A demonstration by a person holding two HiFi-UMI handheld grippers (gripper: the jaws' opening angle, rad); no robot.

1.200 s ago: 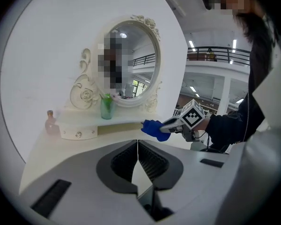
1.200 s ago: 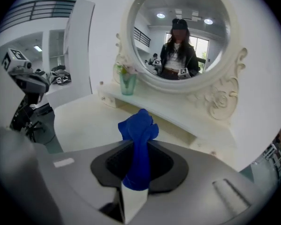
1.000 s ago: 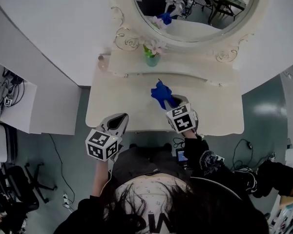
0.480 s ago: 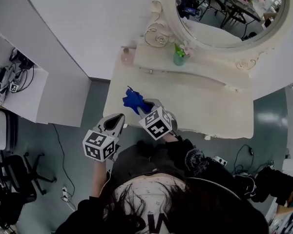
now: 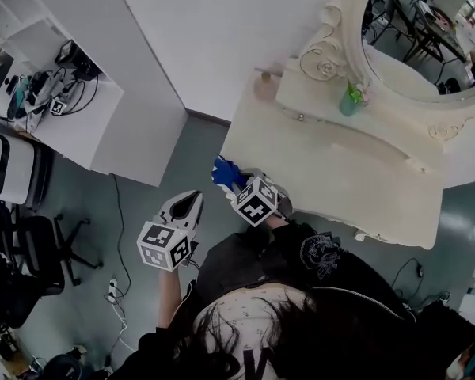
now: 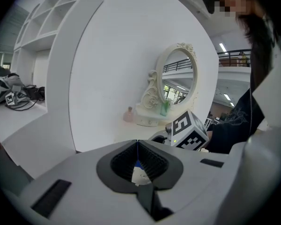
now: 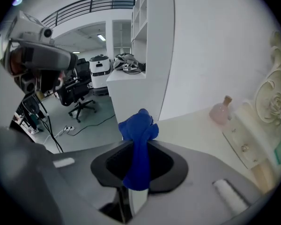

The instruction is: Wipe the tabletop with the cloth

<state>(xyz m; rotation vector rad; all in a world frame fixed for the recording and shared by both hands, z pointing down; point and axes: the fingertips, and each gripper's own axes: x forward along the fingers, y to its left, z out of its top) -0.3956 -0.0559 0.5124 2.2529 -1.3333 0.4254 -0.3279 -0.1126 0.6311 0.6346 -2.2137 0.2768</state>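
Cloth (image 7: pixel 139 130) hangs pinched in the right tongs (image 5: pixel 233 183); left tongs (image 6: pixel 137 146) closed, empty.

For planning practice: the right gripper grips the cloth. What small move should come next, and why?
Probably sweep the blue cloth rightward across the tabletop: the right gripper holds it at the left front corner, so all the surface lies to its right.

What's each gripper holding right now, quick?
Left gripper: closed, holding nothing.
Right gripper: closed on the blue cloth.
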